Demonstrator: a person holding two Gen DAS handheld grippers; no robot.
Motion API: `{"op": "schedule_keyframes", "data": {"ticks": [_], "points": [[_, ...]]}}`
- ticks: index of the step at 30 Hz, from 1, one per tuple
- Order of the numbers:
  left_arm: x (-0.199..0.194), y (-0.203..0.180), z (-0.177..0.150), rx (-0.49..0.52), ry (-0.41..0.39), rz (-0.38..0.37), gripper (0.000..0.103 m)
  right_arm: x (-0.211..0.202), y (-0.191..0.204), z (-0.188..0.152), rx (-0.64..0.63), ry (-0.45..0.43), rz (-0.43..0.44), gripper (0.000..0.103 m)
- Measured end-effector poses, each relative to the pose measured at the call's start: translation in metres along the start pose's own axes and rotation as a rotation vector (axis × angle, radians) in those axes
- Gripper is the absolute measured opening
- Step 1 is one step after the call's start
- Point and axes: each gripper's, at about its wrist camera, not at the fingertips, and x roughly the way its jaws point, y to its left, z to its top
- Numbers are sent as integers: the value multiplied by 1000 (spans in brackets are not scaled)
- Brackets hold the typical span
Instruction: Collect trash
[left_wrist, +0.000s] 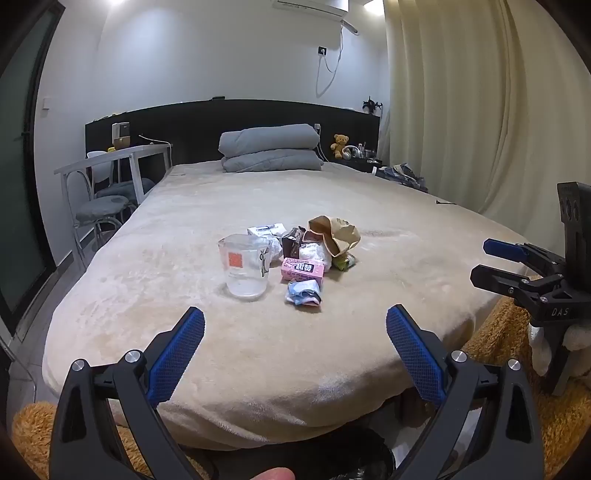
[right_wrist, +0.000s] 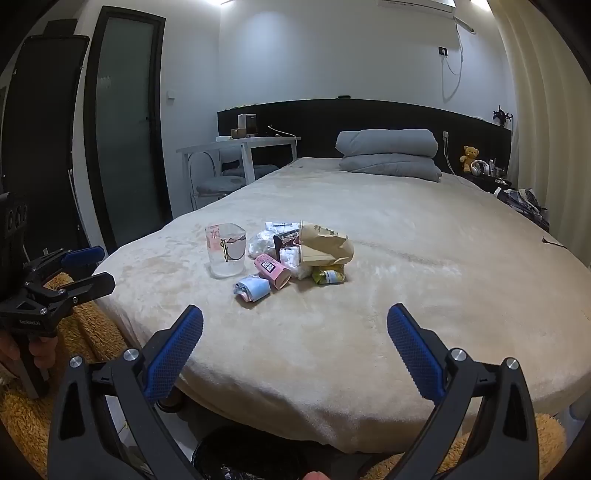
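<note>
A pile of trash lies mid-bed: a clear plastic cup (left_wrist: 245, 266) (right_wrist: 226, 255), a pink carton (left_wrist: 303, 271) (right_wrist: 272, 271), a crumpled blue wrapper (left_wrist: 303, 292) (right_wrist: 252, 288), a brown paper bag (left_wrist: 335, 233) (right_wrist: 324, 246), a green packet (left_wrist: 344, 261) (right_wrist: 328, 276), a dark brown carton (left_wrist: 292, 242) and white tissue (right_wrist: 260, 240). My left gripper (left_wrist: 295, 328) is open and empty at the bed's near edge, well short of the pile. My right gripper (right_wrist: 295, 326) is open and empty likewise. Each shows in the other's view, the right one (left_wrist: 491, 263) and the left one (right_wrist: 92, 267).
The beige bed (left_wrist: 221, 206) has folded grey bedding (left_wrist: 271, 147) at the headboard. A white table with stools (left_wrist: 110, 173) stands left. A dark bin liner (right_wrist: 251, 458) sits on the floor below the bed edge, on an orange shaggy rug (left_wrist: 517, 339). Curtains hang right.
</note>
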Motion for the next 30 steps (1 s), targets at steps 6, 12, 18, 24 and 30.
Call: {"op": "schedule_keyframes", "data": {"ticks": [6, 12, 18, 24, 30], "points": [[0, 0, 0, -10, -10, 0, 97, 1, 2, 0, -12, 3, -5, 99], [1, -1, 0, -15, -12, -6, 97, 0, 0, -2, -7, 1, -4, 99], [1, -2, 0, -11, -9, -5, 97, 1, 2, -1, -14, 6, -7, 99], [1, -2, 0, -10, -10, -4, 97, 2, 2, -1, -16, 7, -7, 99], [1, -2, -2, -9, -9, -5, 97, 2, 2, -1, -16, 8, -8, 99]]}}
